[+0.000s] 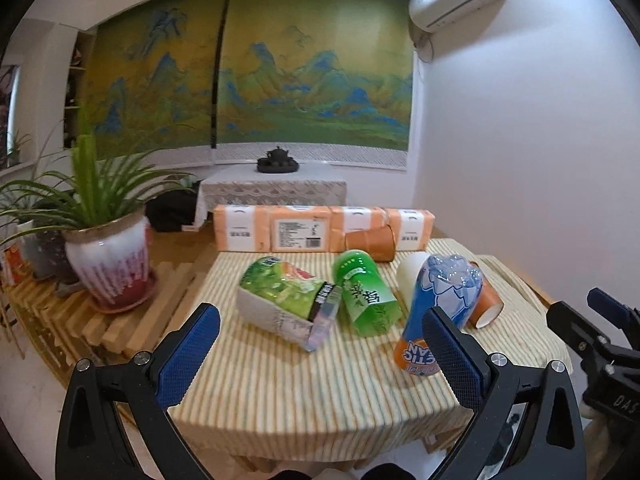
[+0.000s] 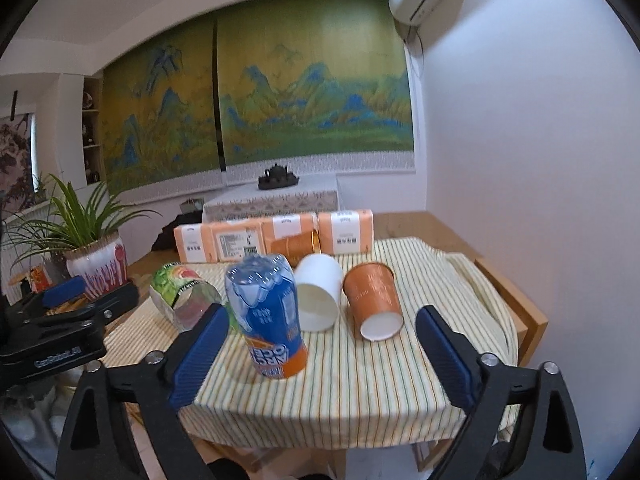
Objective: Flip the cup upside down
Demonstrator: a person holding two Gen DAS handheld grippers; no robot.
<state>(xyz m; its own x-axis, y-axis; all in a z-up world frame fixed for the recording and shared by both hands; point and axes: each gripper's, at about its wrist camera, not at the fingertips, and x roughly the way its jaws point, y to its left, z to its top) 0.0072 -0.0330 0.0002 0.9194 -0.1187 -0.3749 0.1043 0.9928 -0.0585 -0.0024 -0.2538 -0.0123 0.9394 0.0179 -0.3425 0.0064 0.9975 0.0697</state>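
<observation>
Several cups lie on their sides on the striped cloth [image 2: 360, 368]. An orange paper cup [image 2: 374, 300] lies with its mouth toward me, a white cup [image 2: 318, 298] beside it on the left. A blue-orange plastic cup [image 2: 268, 312] stands upside down, tilted. A green cup [image 1: 366, 294] and a green-white cup [image 1: 286, 300] lie further left. Another orange cup [image 1: 370, 242] lies at the back. My left gripper [image 1: 320, 356] is open and empty, short of the cups. My right gripper [image 2: 320, 352] is open and empty, near the blue-orange cup.
Orange-white packages [image 1: 320, 228] line the back of the table. A potted plant [image 1: 108, 256] stands on wooden slats at left. The table's wooden edge [image 2: 520, 304] shows at right. A low table with a teapot [image 1: 278, 160] stands behind.
</observation>
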